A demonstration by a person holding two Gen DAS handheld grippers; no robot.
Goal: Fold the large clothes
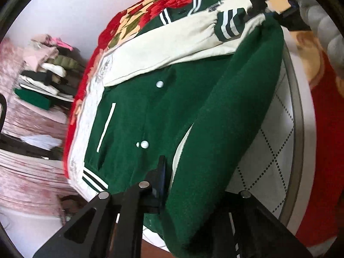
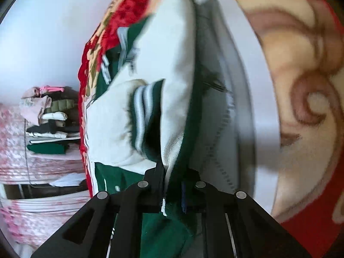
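Observation:
A green varsity jacket (image 1: 154,116) with cream sleeves (image 1: 176,43), white snaps and striped cuffs lies on a red flowered blanket (image 1: 137,17). My left gripper (image 1: 172,185) is shut on a lifted fold of the jacket's green side near the hem. My right gripper (image 2: 172,180) is shut on the jacket's green and cream edge (image 2: 172,133) near the shoulder; it also shows at the top right of the left wrist view (image 1: 268,2). A cream sleeve with its striped cuff (image 2: 146,111) lies across the front. The quilted white lining (image 1: 268,142) shows under the lifted half.
A stack of folded clothes (image 1: 45,77) sits at the left on a pink bedspread (image 1: 28,180); it also shows in the right wrist view (image 2: 47,124). A white wall (image 1: 64,10) lies beyond. The blanket (image 2: 301,86) fills the right side.

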